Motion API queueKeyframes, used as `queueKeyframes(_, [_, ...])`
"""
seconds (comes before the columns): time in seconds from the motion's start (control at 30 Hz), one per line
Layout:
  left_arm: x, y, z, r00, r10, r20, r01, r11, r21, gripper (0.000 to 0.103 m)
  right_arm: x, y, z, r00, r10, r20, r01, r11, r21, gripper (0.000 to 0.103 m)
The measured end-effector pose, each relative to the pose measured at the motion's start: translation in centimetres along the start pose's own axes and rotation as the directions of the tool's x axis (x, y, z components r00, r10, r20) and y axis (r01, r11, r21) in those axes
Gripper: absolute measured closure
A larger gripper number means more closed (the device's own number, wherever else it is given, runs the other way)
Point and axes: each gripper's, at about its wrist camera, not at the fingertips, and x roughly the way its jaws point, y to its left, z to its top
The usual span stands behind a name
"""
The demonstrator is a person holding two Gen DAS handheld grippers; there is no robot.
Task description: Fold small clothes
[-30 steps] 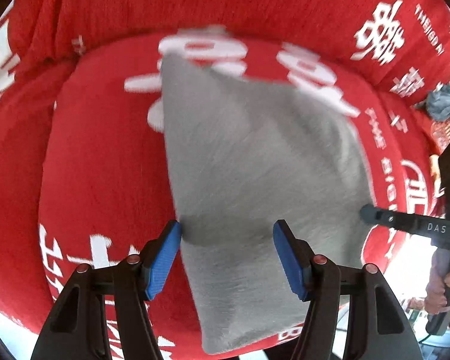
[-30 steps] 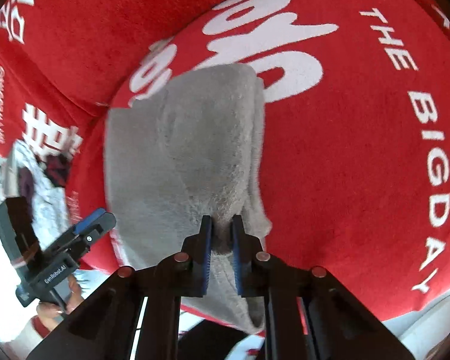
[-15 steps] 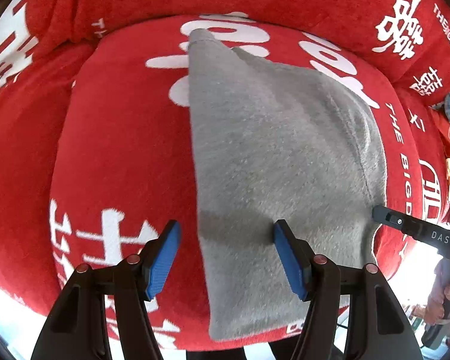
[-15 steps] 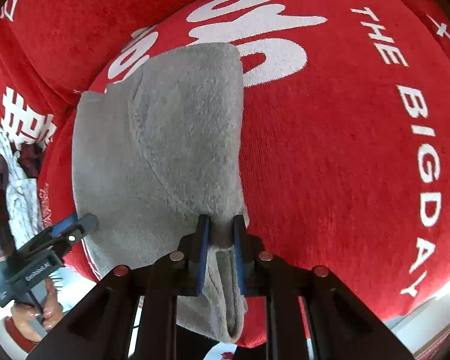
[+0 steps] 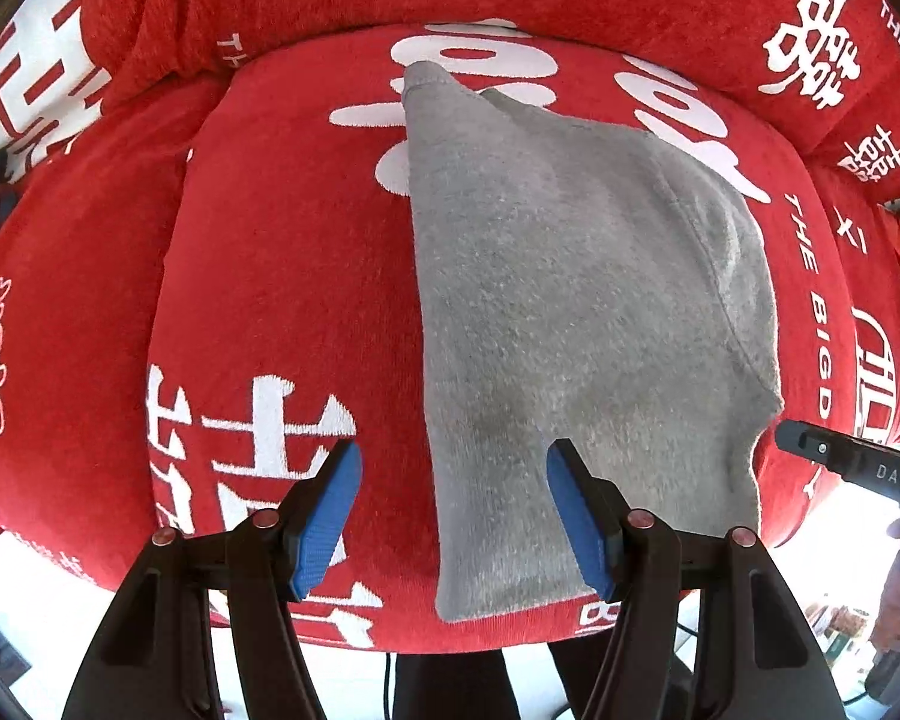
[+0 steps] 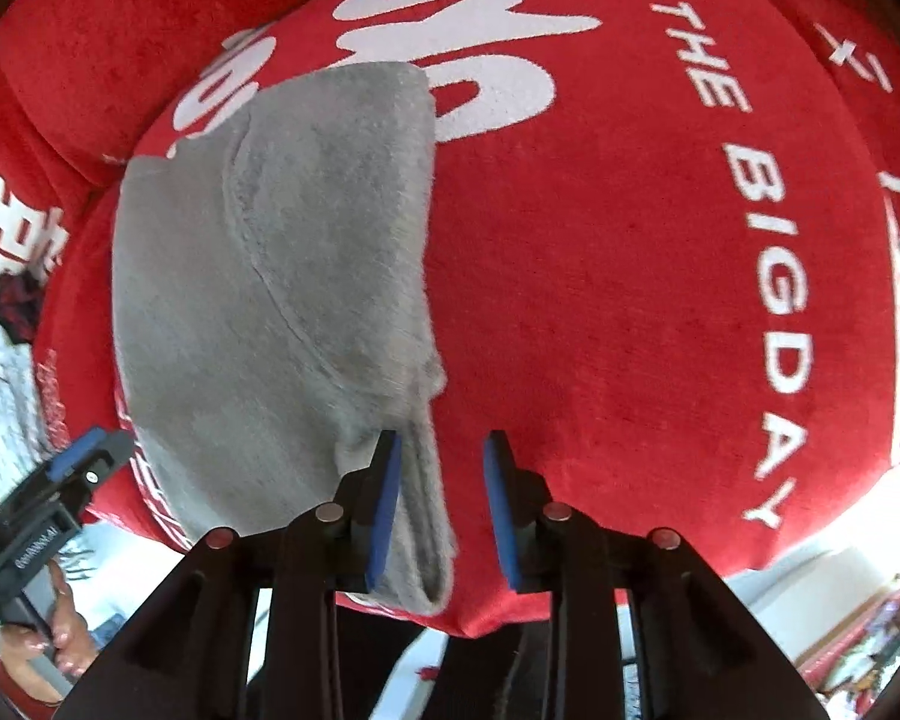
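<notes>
Garment [image 5: 570, 312], grey, fleecy, folded over

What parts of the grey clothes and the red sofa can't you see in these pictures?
- Grey garment: folded, so inner layers and underside are hidden; what kind it is can't be told.
- Its near right edge, left wrist view: partly behind the left gripper.
- Pile at the right wrist view's left edge: cut off, unidentifiable.
- Red cushion lettering: partly covered by the garment.

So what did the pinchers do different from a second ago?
The right gripper opened its jaws and let go of the grey garment, which now lies flat on the red cushion. The left gripper stayed open, holding nothing.
</notes>
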Motion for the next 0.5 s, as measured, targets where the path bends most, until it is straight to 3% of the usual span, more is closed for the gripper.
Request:
queueKeyframes(0.07, [-0.3, 0.0, 0.0, 1.0, -0.002, 0.001, 0.002, 1.0, -0.001, 0.037, -0.4, 0.0, -0.3, 1.0, -0.001, -0.008, 0.001, 1.0, 0.011, 0.061])
queueKeyframes(0.23, [-0.5, 0.0, -0.1, 1.0, 0.006, -0.018, -0.006, 1.0, -0.003, 0.037, -1.5, 0.5, -0.9, 1.0, -0.021, -0.005, 0.021, 1.0, 0.004, 0.058])
queueKeyframes(0.37, [-1.2, 0.0, -0.6, 0.999, 0.003, -0.04, -0.003, 1.0, -0.004, 0.037, -2.2, 1.9, -1.2, 0.999, -0.033, -0.003, 0.033, 0.999, -0.011, 0.046])
queueKeyframes(0.5, [-3.1, -0.2, -1.1, 1.0, 0.003, -0.02, -0.003, 1.0, -0.003, 0.037, -3.7, 3.2, -2.0, 0.999, -0.044, 0.002, 0.044, 0.998, -0.035, 0.045])
